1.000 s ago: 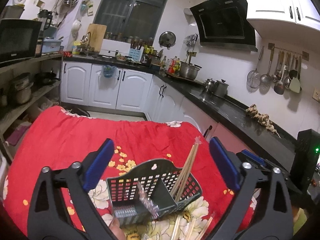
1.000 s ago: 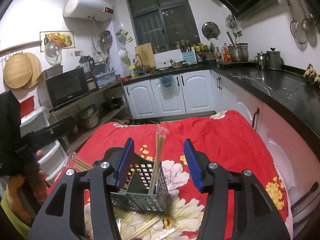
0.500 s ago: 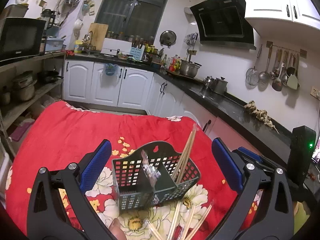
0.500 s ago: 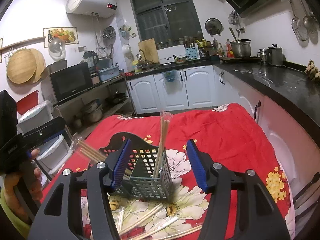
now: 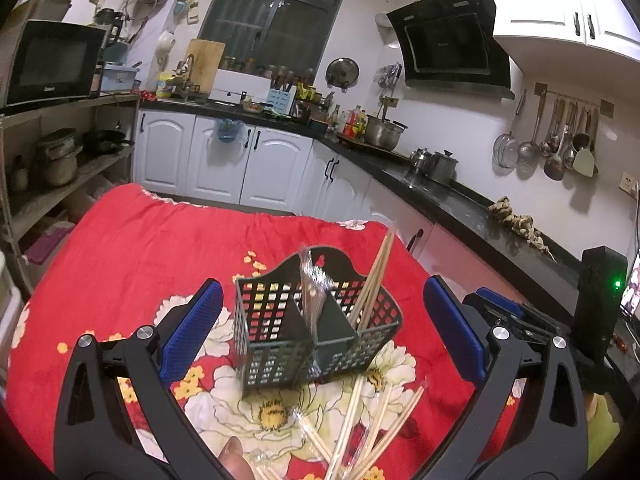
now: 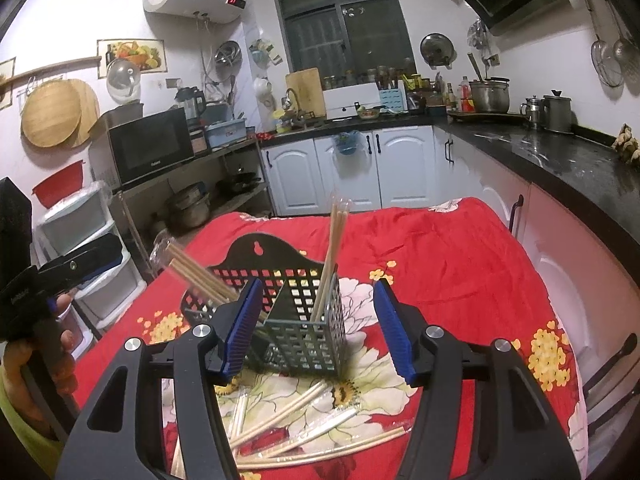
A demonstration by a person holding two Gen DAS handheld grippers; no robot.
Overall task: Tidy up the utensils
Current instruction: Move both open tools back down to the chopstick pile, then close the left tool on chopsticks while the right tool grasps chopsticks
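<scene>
Red floral worktop [image 5: 132,248]: both my jaws gape empty; basket [image 5: 316,328] looks light, perhaps tipping if loose chopsticks [image 6: 304,436] snag.

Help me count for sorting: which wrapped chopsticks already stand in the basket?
The wrapped chopsticks standing near-upright in the basket's front compartment; the rest lie flat on the cloth.

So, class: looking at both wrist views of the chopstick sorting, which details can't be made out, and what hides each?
- Loose chopsticks, left wrist view: ends cut off by the bottom edge.
- Basket, right wrist view: left compartment hidden behind the right gripper finger.
- Wrapped bundle in the basket: motion-blurred, contents unreadable.
</scene>
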